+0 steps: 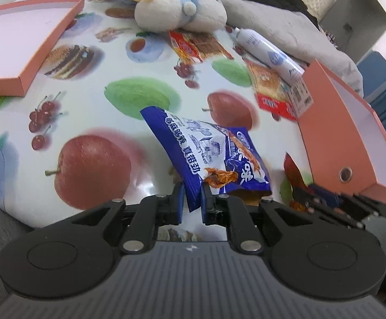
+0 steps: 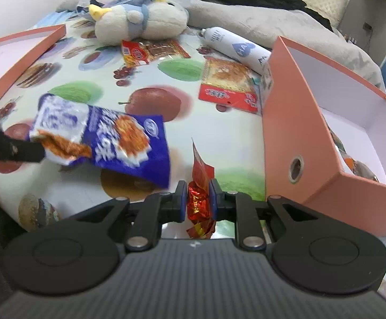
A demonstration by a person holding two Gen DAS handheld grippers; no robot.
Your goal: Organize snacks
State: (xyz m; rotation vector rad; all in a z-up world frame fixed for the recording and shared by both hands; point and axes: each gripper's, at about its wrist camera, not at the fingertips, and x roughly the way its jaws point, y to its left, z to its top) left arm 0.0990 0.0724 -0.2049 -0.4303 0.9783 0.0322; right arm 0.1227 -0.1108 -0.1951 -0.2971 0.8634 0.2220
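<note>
My left gripper (image 1: 193, 189) is shut on the lower edge of a blue snack packet (image 1: 206, 151), which hangs above the fruit-print tablecloth. The right wrist view shows the same blue packet (image 2: 108, 141) at the left, with the left gripper's fingers (image 2: 15, 148) clamped on its end. My right gripper (image 2: 197, 187) is shut on a crumpled red foil packet (image 2: 199, 202), just left of the open pink box (image 2: 299, 122). From the left wrist view the right gripper (image 1: 303, 190) and its red packet (image 1: 294, 175) sit under the pink box's (image 1: 334, 138) near corner.
Some snacks lie inside the box (image 2: 357, 166). On the cloth lie two red snack packets (image 2: 150, 50) (image 2: 227, 85), a white bottle (image 2: 235, 45) and a plush toy (image 2: 139, 24). The pink lid (image 2: 20, 53) rests at the far left. Grey and black fabric is heaped behind.
</note>
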